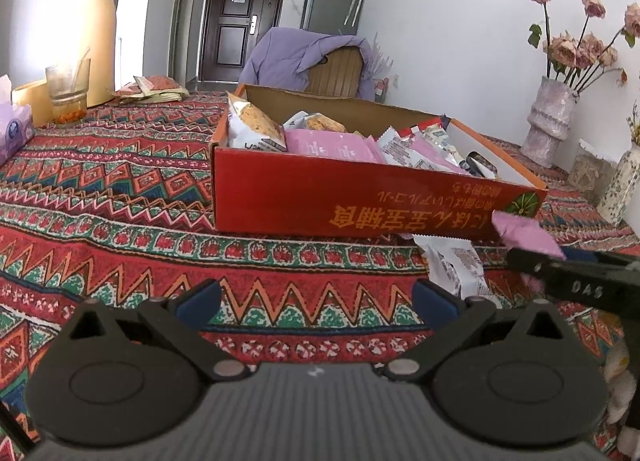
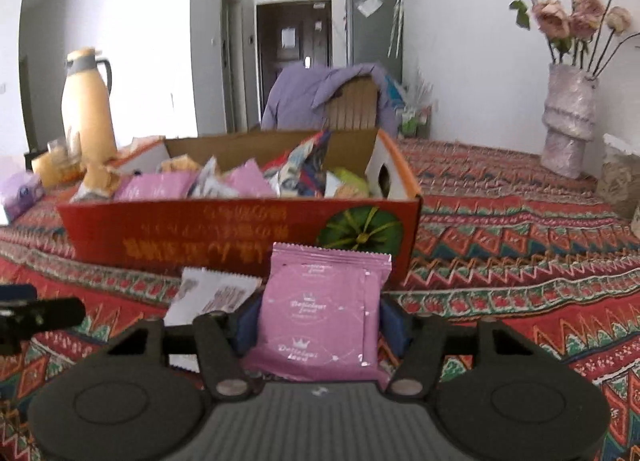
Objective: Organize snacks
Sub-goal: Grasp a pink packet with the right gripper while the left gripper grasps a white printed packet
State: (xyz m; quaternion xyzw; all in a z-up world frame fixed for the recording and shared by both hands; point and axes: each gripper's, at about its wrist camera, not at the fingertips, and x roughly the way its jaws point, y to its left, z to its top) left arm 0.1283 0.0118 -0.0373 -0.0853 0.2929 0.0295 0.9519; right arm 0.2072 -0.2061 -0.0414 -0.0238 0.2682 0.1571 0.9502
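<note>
Right gripper pinches the pink snack packet; left gripper gapes empty. Best lift it clear over the red box wall before letting go.

One red box stands on the tabletop. Outside it lie two packets: one pink packet and one white packet. Inside the box, roughly three more pink packets show, though the heap hides some. One thermos, two vases.
</note>
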